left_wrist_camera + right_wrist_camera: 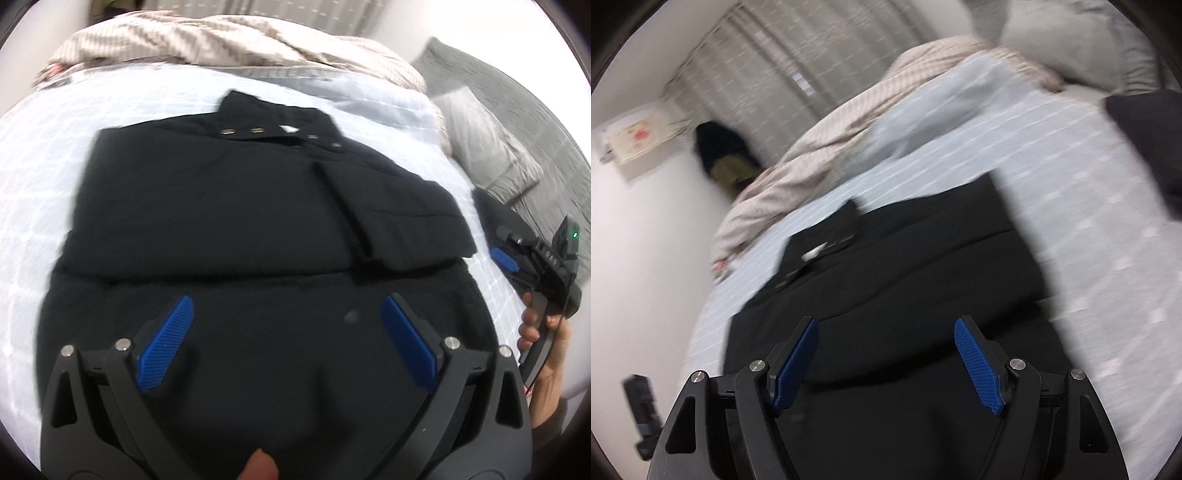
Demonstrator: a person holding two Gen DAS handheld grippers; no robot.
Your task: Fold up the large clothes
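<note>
No text, brand, number or sign can be read. A white tag at the collar of the black jacket, beyond the tongs, is too small, and the wall paper with a red mark, far left of the tongs, is blurred.

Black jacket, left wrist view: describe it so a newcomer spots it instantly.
Start at the bed's pale blue grid-patterned sheet. In its middle lies the black padded jacket, folded, one sleeve laid across its front. It is the only garment with a row of metal snaps at a stand-up collar; the beige striped blanket lies bunched behind it.
</note>
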